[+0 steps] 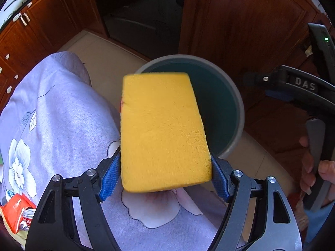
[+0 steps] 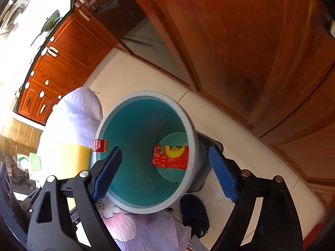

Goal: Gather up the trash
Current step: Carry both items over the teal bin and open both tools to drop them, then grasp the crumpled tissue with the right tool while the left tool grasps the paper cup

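A: The yellow rectangular foam sponge (image 1: pixel 163 131) is sitting clamped in the left gripper (image 1: pixel 165 173), the blue-padded jaws pinching its near end across the width. It is hanging out forward, over the near rim of the round grey bin with the teal inside (image 1: pixel 234 113).

B: Handling?

A: My judgement: light, soft, compressible. It is not visibly sagging, so the hold at the near end is looking adequate. Foam grips well against the pads; slipping is unlikely, and nothing here is fragile. A grip nearer the middle would be steadier, but for a drop it hardly matters.

B: And the right gripper (image 2: pixel 165 171)?

A: Its jaws are standing wide apart, holding nothing, pointing down into the bin (image 2: pixel 144 207). A red crinkled foil wrapper (image 2: pixel 170 156) is lying on the bin's floor. A small red packet (image 2: pixel 100 145) is showing at the far rim; I cannot tell whether it is inside or behind.

B: Surroundings?

A: The bin is standing on the pale tiled floor (image 2: pixel 142 79), just beside a surface under a lilac flower-print cloth (image 1: pixel 62 115). Reddish wooden cabinets (image 2: pixel 240 41) are running behind. A dark slipper (image 2: pixel 194 215) is lying near the bin's base.
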Tool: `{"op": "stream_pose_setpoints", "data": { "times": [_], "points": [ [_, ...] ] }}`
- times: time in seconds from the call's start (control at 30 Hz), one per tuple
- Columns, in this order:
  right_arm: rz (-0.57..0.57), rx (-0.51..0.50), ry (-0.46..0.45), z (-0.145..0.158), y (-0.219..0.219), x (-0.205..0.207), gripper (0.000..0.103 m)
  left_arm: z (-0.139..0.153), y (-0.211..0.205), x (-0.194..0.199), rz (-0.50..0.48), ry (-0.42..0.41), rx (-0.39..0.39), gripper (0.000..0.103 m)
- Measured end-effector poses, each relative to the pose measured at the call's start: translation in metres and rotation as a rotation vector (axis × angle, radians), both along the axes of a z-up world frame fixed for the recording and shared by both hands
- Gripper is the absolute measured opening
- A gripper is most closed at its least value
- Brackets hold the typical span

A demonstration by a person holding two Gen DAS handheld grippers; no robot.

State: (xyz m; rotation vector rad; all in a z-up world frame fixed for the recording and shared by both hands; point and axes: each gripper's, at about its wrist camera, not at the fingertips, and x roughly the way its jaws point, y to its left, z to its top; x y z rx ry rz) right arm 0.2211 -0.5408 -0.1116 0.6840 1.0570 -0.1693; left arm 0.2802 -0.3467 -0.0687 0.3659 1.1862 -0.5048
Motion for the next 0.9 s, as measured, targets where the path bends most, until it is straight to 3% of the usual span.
{"op": "stream_pose_setpoints", "data": {
  "times": [0.23,0.47,0.53,0.9],
  "points": [
    [-0.01,0.011,0.028,-0.005,-0.001,-0.003,0.084,-0.005,0.008,0.005,0.028,0.008,0.006,0.083],
    [0.003,0.008,0.045,-0.001,0.012,-0.003,0.087,0.013,0.023,-0.016,0.064,-0.006,-0.024,0.089],
    [0.016,0.004,0.052,0.003,0.019,-0.004,0.087,0.019,0.03,-0.02,0.078,-0.018,-0.034,0.094],
    [0.095,-0.007,0.019,0.042,0.078,-0.028,0.09,0.051,0.099,-0.077,0.173,-0.068,-0.051,0.094]
  ]
}}
